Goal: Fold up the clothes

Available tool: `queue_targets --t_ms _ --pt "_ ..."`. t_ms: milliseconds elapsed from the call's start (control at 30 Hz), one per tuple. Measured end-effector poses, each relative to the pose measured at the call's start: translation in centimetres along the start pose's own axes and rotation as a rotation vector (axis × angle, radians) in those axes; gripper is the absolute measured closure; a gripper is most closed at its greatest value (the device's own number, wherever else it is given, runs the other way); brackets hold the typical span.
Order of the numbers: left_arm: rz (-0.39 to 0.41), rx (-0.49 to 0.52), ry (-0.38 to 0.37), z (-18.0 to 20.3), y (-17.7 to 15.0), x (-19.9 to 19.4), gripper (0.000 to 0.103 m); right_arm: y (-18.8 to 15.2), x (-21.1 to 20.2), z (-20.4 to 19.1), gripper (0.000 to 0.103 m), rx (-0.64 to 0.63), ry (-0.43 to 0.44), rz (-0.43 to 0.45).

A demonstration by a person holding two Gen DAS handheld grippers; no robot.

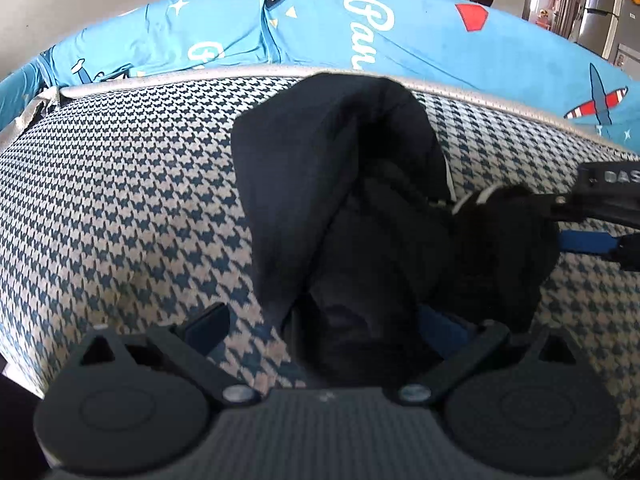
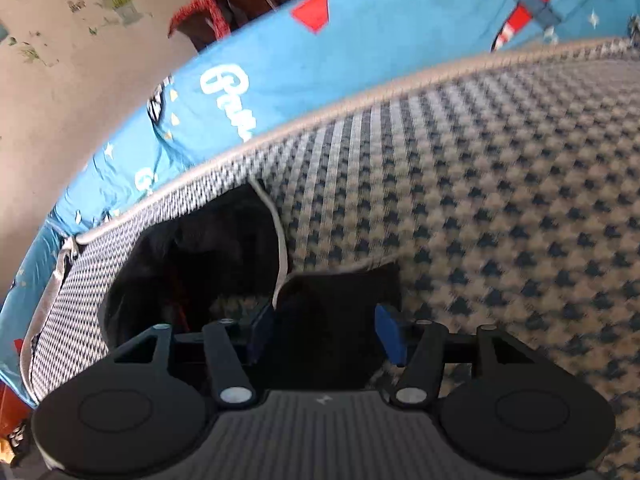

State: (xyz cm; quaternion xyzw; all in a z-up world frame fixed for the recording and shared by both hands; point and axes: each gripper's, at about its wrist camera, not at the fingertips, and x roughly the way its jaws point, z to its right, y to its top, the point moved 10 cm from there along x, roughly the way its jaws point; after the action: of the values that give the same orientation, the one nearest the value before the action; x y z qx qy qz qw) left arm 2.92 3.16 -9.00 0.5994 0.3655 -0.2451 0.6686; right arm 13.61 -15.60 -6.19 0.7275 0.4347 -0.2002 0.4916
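1. Task item: black soft fabric garment [image 1: 340, 184], bunched and partly doubled over, lying on the blue-and-cream houndstooth woven cover [image 1: 120, 208]. A thin white trim line [image 2: 278, 240] runs along one of its edges. Not flat, not squared.
2. Behind the cover: bright blue printed bedsheet with planes, stars and white script [image 1: 420, 40], past a pale piped border.
3. Left gripper [image 1: 320, 328]: jaws spread wide, one dark pad on bare cover, the other half buried by the cloth. Garment's near end lies between them, but no pinch is visible. I read it as not gripping.
4. Right gripper [image 2: 324, 328]: blue pads stand apart with a dark fold of the garment between them. The pads flank the cloth loosely and I see no press on it. Right view is motion-blurred, so contact at the left pad is uncertain.
5. Risk: neither end looks secured. Any lift now probably drags one layer and lets the fold collapse.
6. Risk: closing on the bunched stack could catch several layers, or snag the houndstooth cover underneath, pulling it up with the garment.
7. Risk: the grippers sit close together on one lump; pulling apart unevenly would twist the garment rather than spread it.
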Motion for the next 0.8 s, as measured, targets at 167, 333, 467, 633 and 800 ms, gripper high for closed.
queue_targets --t_ms 167,333,467,633,800 --pt "-0.005 -0.013 -0.014 0.3 -0.7 0.0 0.0 -1.2 2.0 -0.9 0.046 -0.039 -0.025 -0.032" --pt "-0.005 -0.014 -0.011 0.3 -0.9 -0.1 0.0 -1.8 3.0 -2.1 0.051 -0.085 -0.035 -0.018" --pt "0.002 -0.005 -0.001 0.3 -0.8 -0.5 0.0 -2.2 3.2 -3.1 0.084 -0.13 -0.003 -0.016" --pt "0.016 0.002 0.011 0.5 -0.1 -1.2 0.0 -1.0 1.6 -2.8 0.095 -0.11 0.006 0.059" --pt "0.029 -0.001 0.01 0.5 0.8 -2.0 0.0 1.2 -1.2 -1.8 0.095 -0.043 0.018 0.162"
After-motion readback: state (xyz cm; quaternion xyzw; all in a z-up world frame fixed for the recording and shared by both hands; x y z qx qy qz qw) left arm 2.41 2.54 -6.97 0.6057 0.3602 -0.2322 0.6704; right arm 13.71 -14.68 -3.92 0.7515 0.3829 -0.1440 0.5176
